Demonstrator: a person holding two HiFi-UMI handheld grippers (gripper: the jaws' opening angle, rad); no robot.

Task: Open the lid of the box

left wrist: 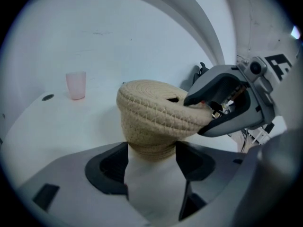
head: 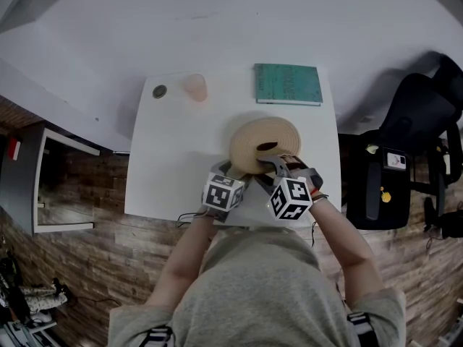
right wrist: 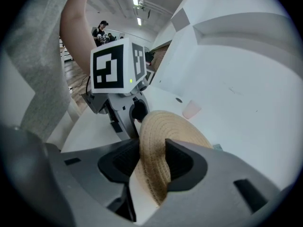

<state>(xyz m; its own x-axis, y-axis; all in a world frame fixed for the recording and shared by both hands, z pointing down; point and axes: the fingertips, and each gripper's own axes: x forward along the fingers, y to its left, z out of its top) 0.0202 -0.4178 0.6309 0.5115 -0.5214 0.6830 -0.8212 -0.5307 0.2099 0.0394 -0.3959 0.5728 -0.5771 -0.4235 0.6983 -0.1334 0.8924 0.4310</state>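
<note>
A round woven straw box (head: 264,139) stands on the white table (head: 166,172) near its front edge. Its domed lid (left wrist: 156,110) sits tilted over the narrower body (left wrist: 150,148), with a dark slot in its top. My left gripper (left wrist: 151,157) is shut on the body from the front left, the weave filling the space between its pads. My right gripper (right wrist: 152,162) is shut on the lid's rim (right wrist: 154,160), one pad above and one below. In the head view the left gripper (head: 235,170) and right gripper (head: 278,163) meet at the box's near side.
A pink cup (head: 194,87) and a small dark round thing (head: 160,91) stand at the table's back left. A green book (head: 287,84) lies at the back right. A black chair (head: 412,143) stands right of the table. The floor is wood planks.
</note>
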